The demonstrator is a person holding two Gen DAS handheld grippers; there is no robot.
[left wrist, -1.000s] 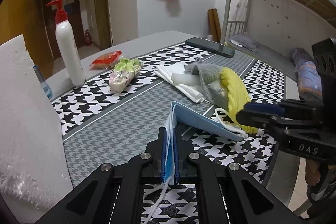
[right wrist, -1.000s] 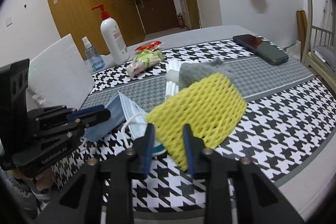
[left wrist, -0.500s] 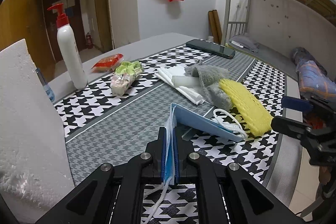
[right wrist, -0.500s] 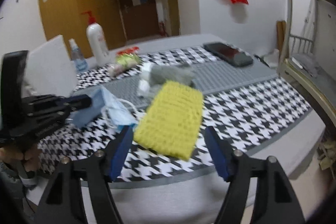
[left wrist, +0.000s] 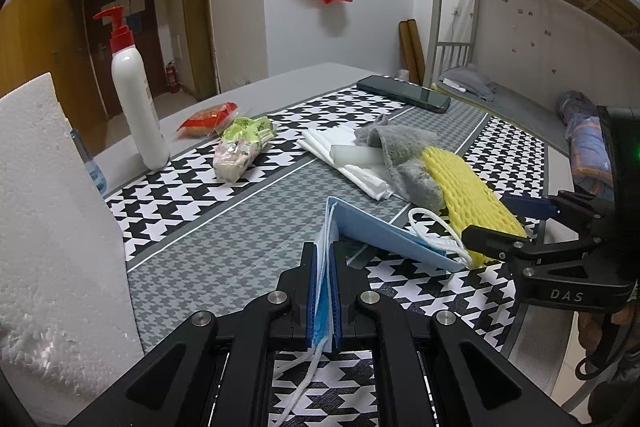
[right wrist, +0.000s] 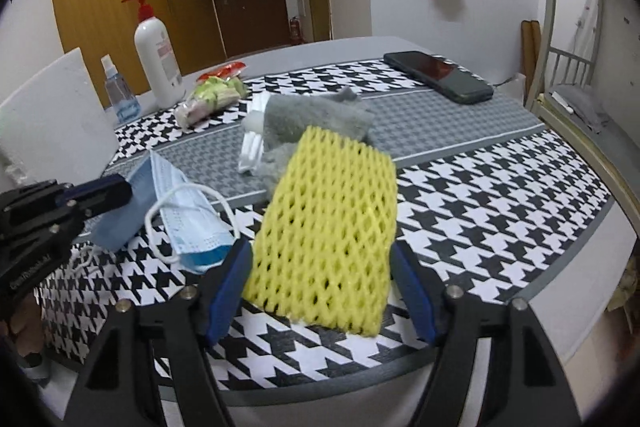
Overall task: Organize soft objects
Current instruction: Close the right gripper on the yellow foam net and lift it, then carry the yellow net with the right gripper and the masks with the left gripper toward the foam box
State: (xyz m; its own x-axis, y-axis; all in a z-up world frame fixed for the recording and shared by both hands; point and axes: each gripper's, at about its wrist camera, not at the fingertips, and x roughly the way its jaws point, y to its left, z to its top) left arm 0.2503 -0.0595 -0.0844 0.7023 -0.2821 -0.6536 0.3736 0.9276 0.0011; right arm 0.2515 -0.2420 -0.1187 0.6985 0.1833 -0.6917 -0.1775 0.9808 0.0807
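Currently left claw (left wrist: 323, 283) pinches blue face mask (left wrist: 384, 233); right claw (right wrist: 322, 285) gapes wide astride yellow foam net (right wrist: 332, 227) on worktop (right wrist: 500, 195). Next, likely: close on net.

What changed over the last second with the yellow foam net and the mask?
The right hand-held gripper opened, releasing the yellow foam net, which now lies flat between its spread fingers. The left hand-held gripper stays clamped on the blue face mask; other items unmoved.
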